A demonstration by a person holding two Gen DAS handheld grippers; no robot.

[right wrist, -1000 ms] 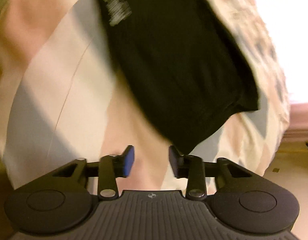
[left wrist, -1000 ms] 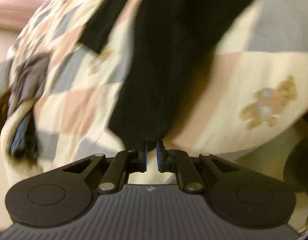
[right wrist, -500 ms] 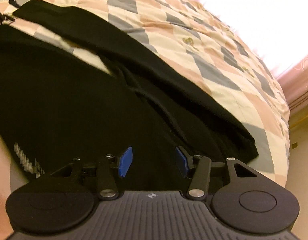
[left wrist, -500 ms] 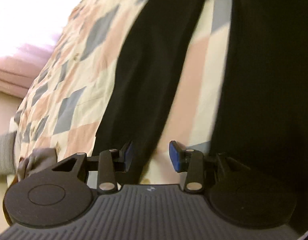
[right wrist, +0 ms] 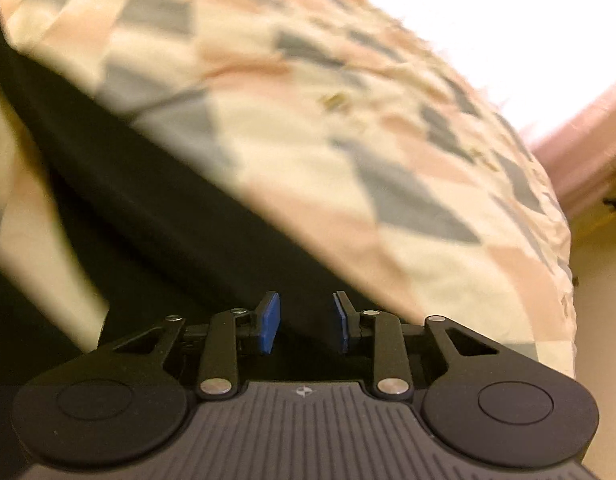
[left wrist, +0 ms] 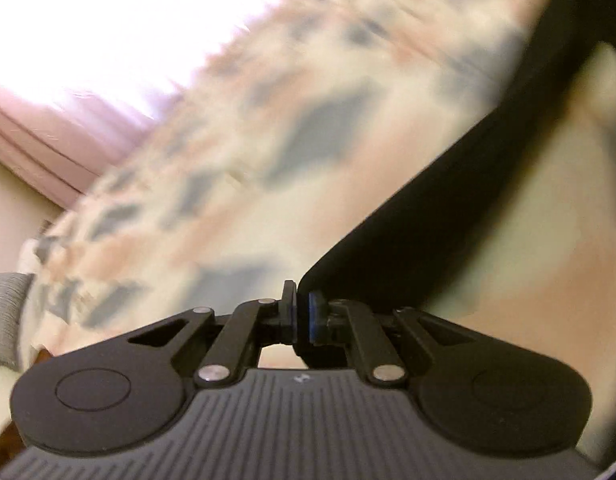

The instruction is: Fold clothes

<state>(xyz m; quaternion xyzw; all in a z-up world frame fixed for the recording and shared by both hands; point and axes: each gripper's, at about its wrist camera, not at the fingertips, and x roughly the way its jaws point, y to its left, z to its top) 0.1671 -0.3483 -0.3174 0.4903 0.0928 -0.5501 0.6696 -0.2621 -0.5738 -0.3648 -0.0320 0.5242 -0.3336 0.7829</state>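
Black garment (right wrist: 156, 216) stretched flat across the checked quilt (right wrist: 347, 128).

A black garment (right wrist: 156, 216) lies on a quilt (right wrist: 347, 152) checkered in cream, pink and grey-blue.

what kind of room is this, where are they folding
Most likely a bedroom. A patchwork quilt in cream, pink and grey covers what looks like a bed, pink curtains hang by a bright window, and a black garment lies across the quilt.
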